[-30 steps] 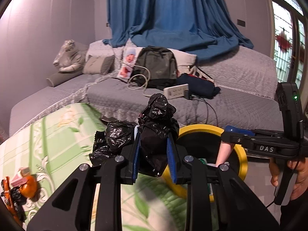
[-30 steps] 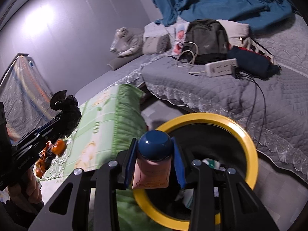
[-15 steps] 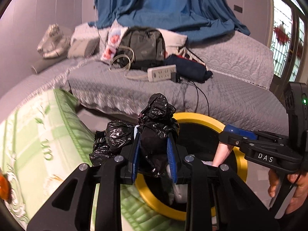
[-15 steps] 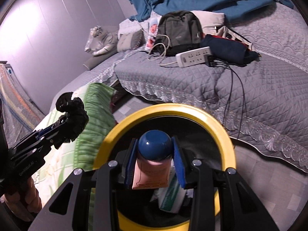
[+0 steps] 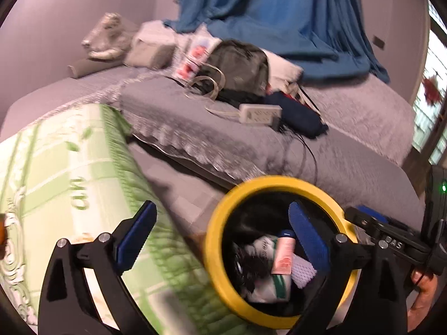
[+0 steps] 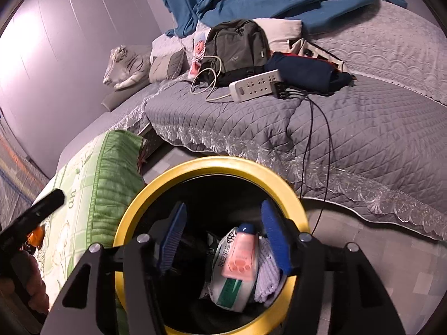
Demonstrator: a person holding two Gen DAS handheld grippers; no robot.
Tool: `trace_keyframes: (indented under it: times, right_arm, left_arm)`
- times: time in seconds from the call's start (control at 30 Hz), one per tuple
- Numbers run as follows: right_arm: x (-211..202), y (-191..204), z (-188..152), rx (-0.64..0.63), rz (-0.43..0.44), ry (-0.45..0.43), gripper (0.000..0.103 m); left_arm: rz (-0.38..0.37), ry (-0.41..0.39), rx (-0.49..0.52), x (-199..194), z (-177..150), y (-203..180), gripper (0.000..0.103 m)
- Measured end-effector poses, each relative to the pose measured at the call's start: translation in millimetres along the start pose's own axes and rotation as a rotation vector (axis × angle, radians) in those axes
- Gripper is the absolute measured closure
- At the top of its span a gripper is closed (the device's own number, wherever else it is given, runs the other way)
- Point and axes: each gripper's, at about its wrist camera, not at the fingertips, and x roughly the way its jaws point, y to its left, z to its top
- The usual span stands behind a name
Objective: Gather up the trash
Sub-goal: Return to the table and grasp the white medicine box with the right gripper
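A black bin with a yellow rim (image 5: 268, 181) (image 6: 212, 164) stands on the floor under both grippers. Inside it a pink tube with a blue cap (image 5: 283, 254) (image 6: 241, 254) lies on a white and green packet (image 6: 226, 287), beside a crumpled black bag (image 5: 248, 265) and a purple cloth (image 5: 301, 273). My left gripper (image 5: 220, 234) is over the bin's left rim, its jaws opening wide with nothing between them. My right gripper (image 6: 223, 238) is above the bin's mouth, jaws opening; the tube shows between its pads, untouched.
A green floral quilt (image 5: 69, 181) (image 6: 111, 167) lies left of the bin, with orange trash (image 6: 35, 236) on it near the left gripper. Behind is a grey bed (image 6: 363, 128) carrying a backpack (image 6: 234, 47), a power strip (image 6: 255, 85) and cables that hang over its edge.
The left gripper let go of the black bag and the right gripper let go of the pink tube; both now lie in the bin. Both grippers came lower and closer over the bin.
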Motion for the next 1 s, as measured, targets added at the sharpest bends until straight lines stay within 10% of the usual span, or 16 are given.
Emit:
trace_keyframes:
  times: [0.23, 0.57, 1.0]
  right_arm:
    - [-23.9, 40.9, -5.8, -0.086, 0.146, 0.0, 0.045]
    - [-32.8, 169.9, -15.3, -0.33, 0.426, 0.082, 0.044]
    - [-66.4, 429.2, -136.2, -0.983, 0.875, 0.301, 0.041]
  left_arm:
    - [0.12, -0.145, 0.009, -71.0, 0.8, 46.0, 0.009]
    - [0.494, -0.233, 0.065, -207.1, -48.3, 186.6, 0.008]
    - [0.938, -0.372, -0.277, -383.1, -177.4, 290.1, 0.008]
